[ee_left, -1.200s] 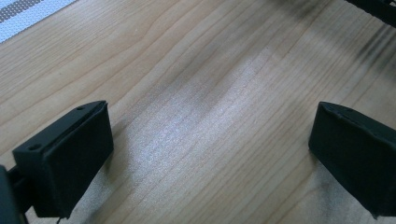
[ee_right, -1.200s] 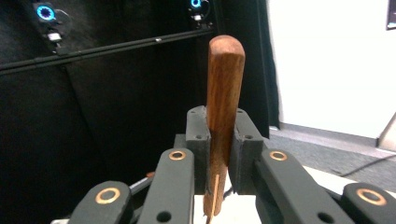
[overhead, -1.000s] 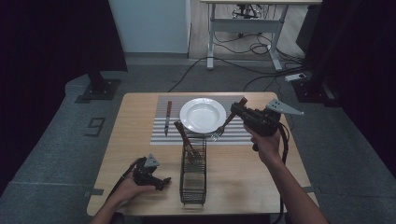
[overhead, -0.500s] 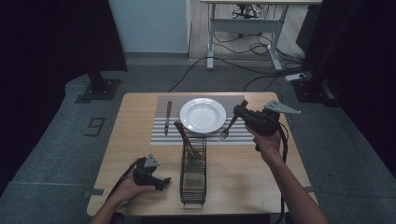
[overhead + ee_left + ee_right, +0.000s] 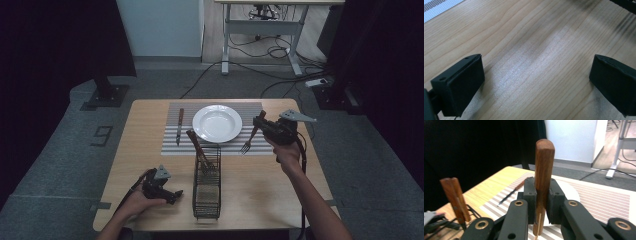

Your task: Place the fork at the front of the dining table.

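Observation:
My right gripper (image 5: pixel 259 126) is shut on the wooden handle of a fork (image 5: pixel 250 137), just right of the white plate (image 5: pixel 217 123). The fork hangs tilted, tines down and to the left, over the right end of the striped placemat (image 5: pixel 172 140). Whether the tines touch it I cannot tell. In the right gripper view the handle (image 5: pixel 544 167) stands up between the pads of the right gripper (image 5: pixel 541 195). My left gripper (image 5: pixel 170 192) rests near the table's front left with its jaws wide apart. In its own view the left gripper (image 5: pixel 536 75) has bare wood between its fingers.
A knife (image 5: pixel 179 125) lies on the placement's left part, left of the plate. A black wire caddy (image 5: pixel 206 182) stands at the table's front middle with a wooden-handled utensil (image 5: pixel 197 147) leaning out of it. A desk frame and cables sit on the floor behind the table.
My right gripper has sunk and drifted right with the fork, so the tines hang lower, near the placemat's right end. The left gripper has stayed where it was.

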Demonstrator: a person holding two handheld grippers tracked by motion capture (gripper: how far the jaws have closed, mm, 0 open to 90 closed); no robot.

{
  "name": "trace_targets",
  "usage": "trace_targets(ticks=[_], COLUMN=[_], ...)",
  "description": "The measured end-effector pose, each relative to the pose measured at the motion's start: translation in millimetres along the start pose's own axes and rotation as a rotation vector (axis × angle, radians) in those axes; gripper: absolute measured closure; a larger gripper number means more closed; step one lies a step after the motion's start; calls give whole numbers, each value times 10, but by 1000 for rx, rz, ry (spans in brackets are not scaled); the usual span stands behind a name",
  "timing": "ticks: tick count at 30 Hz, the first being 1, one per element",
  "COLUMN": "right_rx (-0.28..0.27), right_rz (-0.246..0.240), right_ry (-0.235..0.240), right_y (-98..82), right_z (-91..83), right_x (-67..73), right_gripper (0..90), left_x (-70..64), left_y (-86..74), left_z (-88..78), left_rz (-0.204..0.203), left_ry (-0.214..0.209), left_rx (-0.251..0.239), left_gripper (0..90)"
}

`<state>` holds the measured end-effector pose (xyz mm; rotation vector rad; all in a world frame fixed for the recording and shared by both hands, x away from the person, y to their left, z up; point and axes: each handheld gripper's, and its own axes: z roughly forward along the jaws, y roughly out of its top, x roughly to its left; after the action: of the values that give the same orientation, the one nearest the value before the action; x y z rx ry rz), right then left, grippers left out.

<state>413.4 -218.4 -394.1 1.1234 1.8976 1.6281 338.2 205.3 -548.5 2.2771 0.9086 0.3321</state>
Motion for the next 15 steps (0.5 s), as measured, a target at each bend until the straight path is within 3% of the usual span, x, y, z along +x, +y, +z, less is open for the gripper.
trace_targets(ticks=[15], right_rx=[63], right_rz=[-25], right_ry=[-91], right_y=[-125], right_z=[85], right_x=[-185], right_gripper=[803], left_x=[2], left_y=[-2], left_z=[-1], left_rz=[2], left_ry=[-1], left_rx=[0], left_gripper=[0])
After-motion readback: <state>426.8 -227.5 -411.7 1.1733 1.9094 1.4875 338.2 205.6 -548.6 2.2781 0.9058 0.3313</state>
